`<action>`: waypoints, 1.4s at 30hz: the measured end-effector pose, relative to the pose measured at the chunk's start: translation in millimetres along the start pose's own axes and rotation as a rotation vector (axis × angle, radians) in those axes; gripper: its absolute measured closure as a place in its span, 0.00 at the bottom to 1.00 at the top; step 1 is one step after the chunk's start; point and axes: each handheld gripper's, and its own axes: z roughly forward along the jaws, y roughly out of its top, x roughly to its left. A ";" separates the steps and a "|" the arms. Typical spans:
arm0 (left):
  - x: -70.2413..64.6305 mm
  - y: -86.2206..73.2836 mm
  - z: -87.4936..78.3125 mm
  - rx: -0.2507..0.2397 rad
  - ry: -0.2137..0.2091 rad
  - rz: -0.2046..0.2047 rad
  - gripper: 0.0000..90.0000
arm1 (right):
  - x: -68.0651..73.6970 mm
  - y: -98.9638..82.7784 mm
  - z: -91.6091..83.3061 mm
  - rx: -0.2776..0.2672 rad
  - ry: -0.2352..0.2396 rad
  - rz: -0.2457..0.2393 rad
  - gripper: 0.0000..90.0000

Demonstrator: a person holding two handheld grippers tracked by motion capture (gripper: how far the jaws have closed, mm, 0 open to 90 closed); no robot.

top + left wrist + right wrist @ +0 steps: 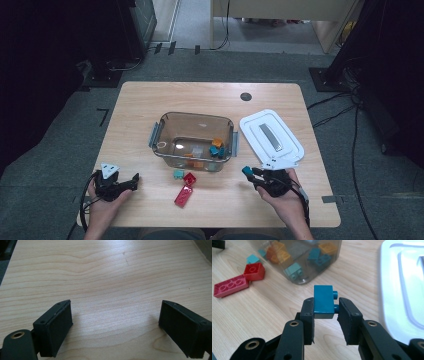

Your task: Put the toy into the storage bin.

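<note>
While a teal brick (pixel 323 302) is pinched between the jaws of the right gripper (pixel 326 308), the left gripper (pixel 115 325) is held spread over bare desk (pixel 107 277).

The brick is carried clear of the desk surface, near the front right corner of a clear plastic box (pixel 165 131), in which orange, teal and pale bricks are seen. A white lid (pixel 255 132) is laid just right of the box, and two red bricks (pixel 186 189) and a small pale teal brick (pixel 178 174) are left on the desk in front of it.
</note>
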 end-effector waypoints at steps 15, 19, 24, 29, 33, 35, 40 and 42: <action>0.1 0.0 0.1 -0.001 0.000 0.001 0.13 | -7.9 47.0 -27.6 -0.024 0.001 -0.021 0.75; 0.1 0.0 0.1 0.000 0.000 0.002 0.13 | -9.2 61.2 -28.3 -0.026 0.006 -0.029 0.75; 0.3 0.1 -0.1 0.002 0.000 0.004 0.13 | -4.7 81.6 -26.9 -0.049 0.020 -0.042 0.75; 0.1 0.0 0.1 -0.001 0.000 0.001 0.13 | 5.3 100.1 -19.6 -0.049 0.041 -0.079 0.75; 0.2 0.1 0.0 -0.001 0.000 0.002 0.13 | 10.8 112.5 -9.5 -0.038 0.062 -0.098 0.75; 0.2 0.1 0.0 0.000 0.000 0.003 0.13 | 13.9 118.1 -2.4 -0.026 0.070 -0.107 0.75; 0.2 -0.2 -0.2 -0.001 -0.002 0.005 0.13 | 22.8 127.7 15.7 -0.018 0.091 -0.119 0.75; 0.2 -0.2 -0.2 -0.002 -0.002 0.005 0.13 | 26.2 129.7 23.7 -0.008 0.093 -0.119 0.75</action>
